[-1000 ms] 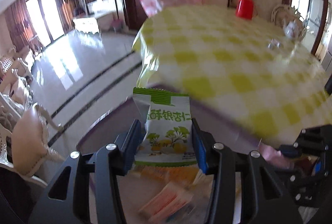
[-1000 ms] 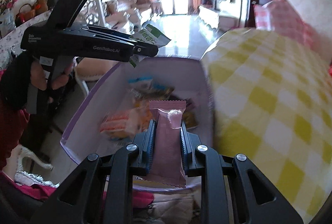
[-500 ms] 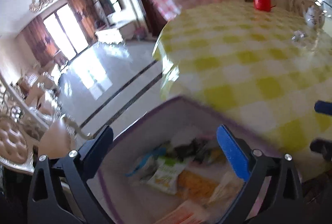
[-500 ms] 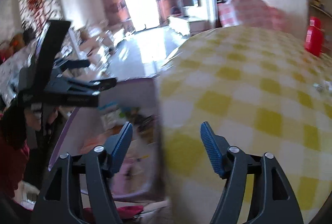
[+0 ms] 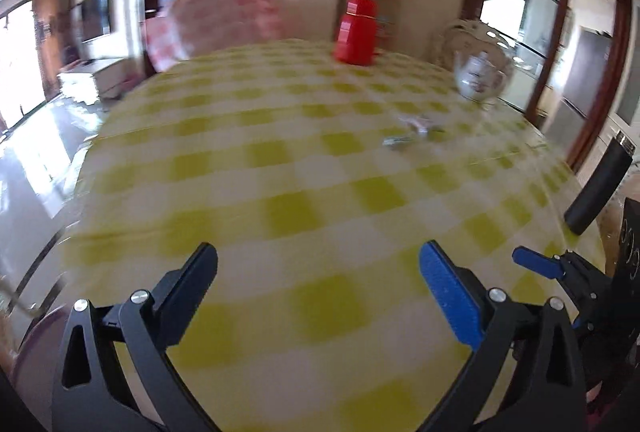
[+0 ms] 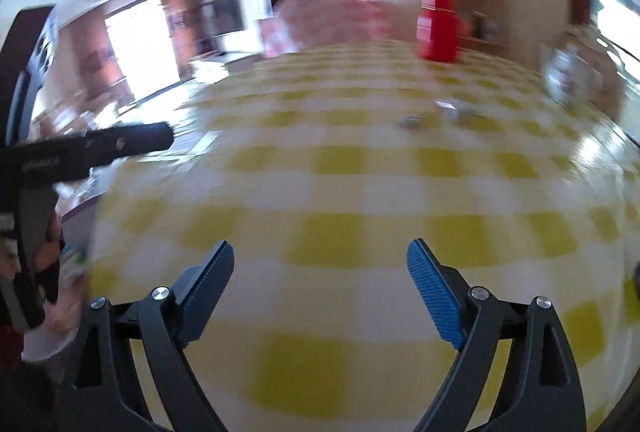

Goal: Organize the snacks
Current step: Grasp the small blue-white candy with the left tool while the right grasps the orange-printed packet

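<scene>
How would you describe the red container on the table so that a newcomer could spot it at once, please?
Start at the round table with the yellow-and-white checked cloth and look to its far edge. There the red container stands upright, left of the white teapot. It is the only solid red thing on the table.

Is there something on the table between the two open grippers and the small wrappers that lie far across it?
Nothing visible: only bare checked tablecloth lies between the left gripper, the opening right gripper and the small wrappers.

Motion is blurring small wrappers point(image 5: 416, 131) lying mid-table beyond recognition; a purple bin point(image 6: 78, 220) is showing only a sliver past the tablecloth point(image 6: 360, 192).
</scene>
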`<state>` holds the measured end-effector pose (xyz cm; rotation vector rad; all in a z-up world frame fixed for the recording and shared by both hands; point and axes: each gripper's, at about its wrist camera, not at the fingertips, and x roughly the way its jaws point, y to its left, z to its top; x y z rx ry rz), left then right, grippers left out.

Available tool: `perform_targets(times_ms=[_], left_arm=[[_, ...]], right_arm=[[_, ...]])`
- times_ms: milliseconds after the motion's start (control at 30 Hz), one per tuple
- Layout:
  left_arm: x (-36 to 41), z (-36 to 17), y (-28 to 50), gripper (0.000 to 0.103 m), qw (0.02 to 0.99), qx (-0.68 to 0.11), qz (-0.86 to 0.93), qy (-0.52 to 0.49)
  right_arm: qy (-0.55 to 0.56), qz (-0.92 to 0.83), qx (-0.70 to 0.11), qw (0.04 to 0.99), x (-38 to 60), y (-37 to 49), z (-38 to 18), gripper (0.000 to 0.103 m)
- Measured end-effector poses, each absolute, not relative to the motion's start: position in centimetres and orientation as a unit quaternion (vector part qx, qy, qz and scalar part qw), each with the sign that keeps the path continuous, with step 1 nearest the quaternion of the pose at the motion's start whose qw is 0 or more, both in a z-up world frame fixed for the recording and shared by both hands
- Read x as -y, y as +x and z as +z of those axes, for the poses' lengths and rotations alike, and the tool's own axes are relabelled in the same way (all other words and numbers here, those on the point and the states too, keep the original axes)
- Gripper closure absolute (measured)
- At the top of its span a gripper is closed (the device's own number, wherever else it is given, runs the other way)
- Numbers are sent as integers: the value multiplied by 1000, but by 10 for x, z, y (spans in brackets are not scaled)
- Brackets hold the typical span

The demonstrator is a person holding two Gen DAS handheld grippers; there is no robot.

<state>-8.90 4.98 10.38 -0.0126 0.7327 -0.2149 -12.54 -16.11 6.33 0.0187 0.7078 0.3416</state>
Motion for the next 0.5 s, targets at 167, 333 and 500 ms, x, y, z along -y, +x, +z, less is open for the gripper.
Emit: perform_targets(times_ms=[167,333,500], left_arm=[[21,77,-20,2,920,-365,-142,9],[71,51,51,2,906,-385,-169,52],[86,39,104,2,907,-396,-146,0]], right_arm=[[58,92,-356,928,232,-84,55,17],[90,54,-362,926,277,-43,46,17],[115,36,-375,919,295,10,40,17]])
